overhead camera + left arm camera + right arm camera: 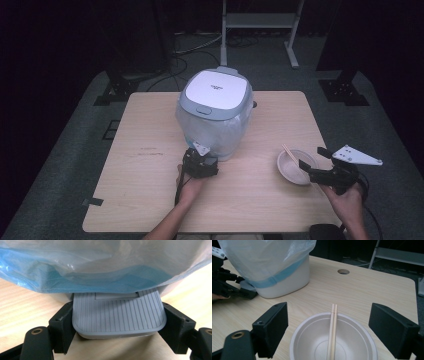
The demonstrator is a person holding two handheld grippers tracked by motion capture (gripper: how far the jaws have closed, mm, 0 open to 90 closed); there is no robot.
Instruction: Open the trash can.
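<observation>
A white pedal bin (216,95) with a grey lid and a clear bag liner (105,262) stands at the middle of the table. My left gripper (201,156) is at its base on the near side. Its jaws sit against both sides of the grey ribbed pedal (117,312), which juts out under the blue band. My right gripper (313,157) is open at the right, one jaw on each side of a pale bowl (352,345) without touching it. A pair of wooden chopsticks (332,332) lies across the bowl.
The light wood table (150,190) has a small round hole (343,271) behind the bin. Dark stand legs (117,87) and a white metal frame (260,22) stand on the grey floor beyond the far edge, with cables nearby.
</observation>
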